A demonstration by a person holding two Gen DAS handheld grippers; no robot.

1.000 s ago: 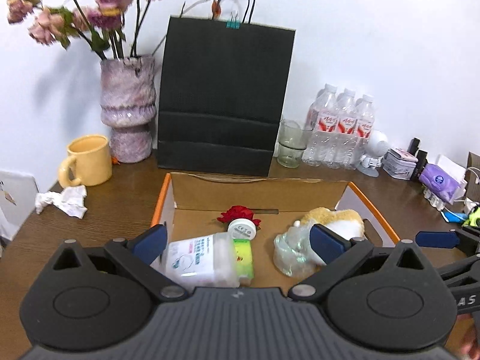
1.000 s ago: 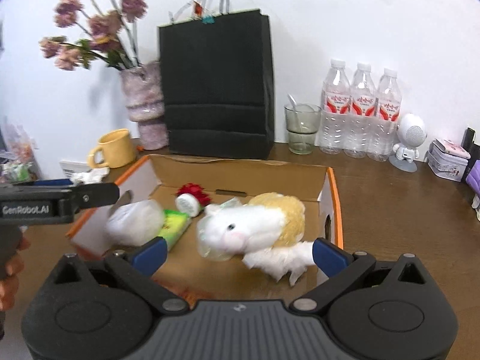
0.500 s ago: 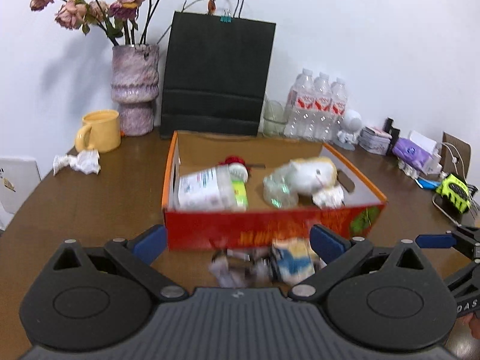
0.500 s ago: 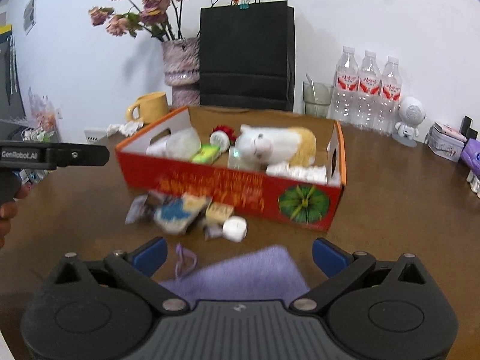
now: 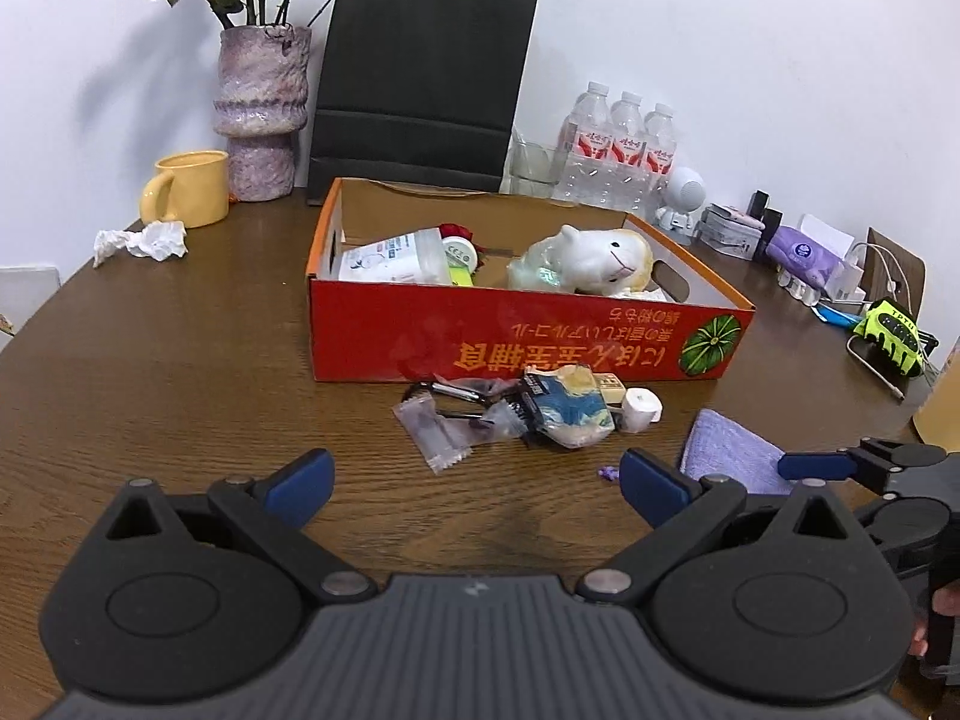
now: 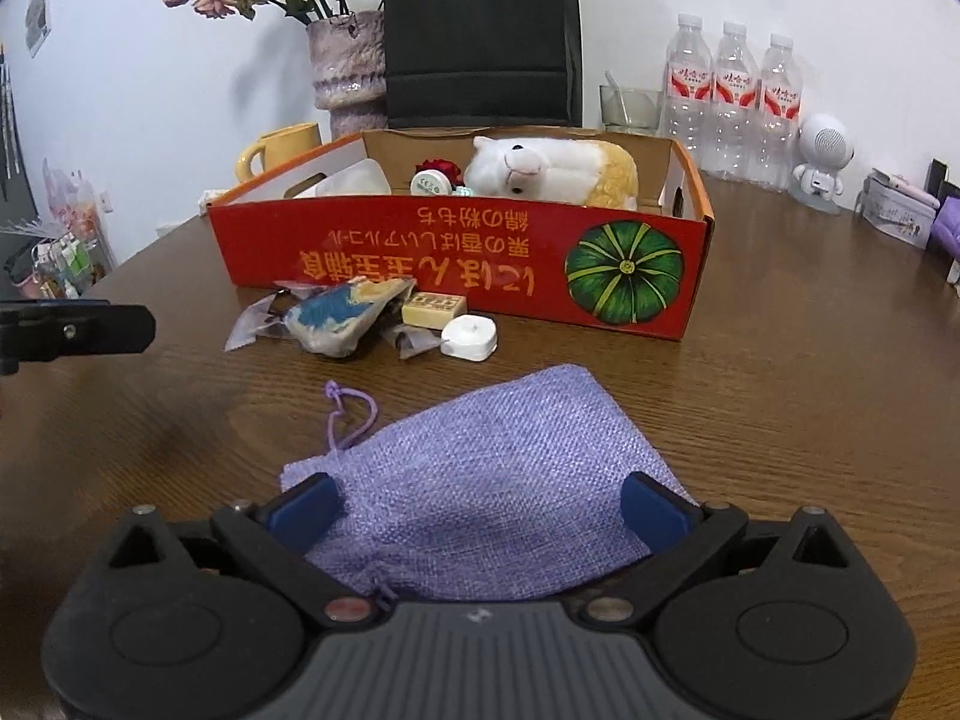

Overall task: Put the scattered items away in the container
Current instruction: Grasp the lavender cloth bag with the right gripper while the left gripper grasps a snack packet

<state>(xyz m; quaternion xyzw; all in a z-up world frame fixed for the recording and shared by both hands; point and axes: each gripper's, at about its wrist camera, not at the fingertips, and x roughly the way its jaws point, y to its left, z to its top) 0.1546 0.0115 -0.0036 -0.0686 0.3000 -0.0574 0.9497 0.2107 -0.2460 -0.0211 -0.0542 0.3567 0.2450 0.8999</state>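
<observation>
A red cardboard box [image 5: 528, 342] [image 6: 456, 252] stands mid-table and holds a plush toy [image 5: 591, 255] [image 6: 552, 171], a white tub [image 5: 396, 261] and a small round item [image 6: 431, 182]. In front of it lie clear wrappers [image 5: 441, 429], a blue-and-cream pouch [image 5: 570, 411] [image 6: 339, 315], a small tan block [image 6: 433, 307] and a white roll [image 5: 641, 409] [image 6: 469, 337]. A purple cloth bag [image 6: 480, 474] [image 5: 726, 453] lies nearer. My left gripper [image 5: 474, 483] is open and empty, well short of the pile. My right gripper [image 6: 477, 504] is open, above the purple bag.
At the back stand a black paper bag [image 5: 420, 84], a vase of dried flowers [image 5: 261, 114], a yellow mug [image 5: 186, 189], water bottles [image 5: 621, 150] and a crumpled tissue [image 5: 144, 240]. Small gadgets and a yellow-green glove [image 5: 891, 336] crowd the right edge.
Both grippers have drawn back from over the box towards the near side of the table. The pile in front of the box and the purple bag have come into view.
</observation>
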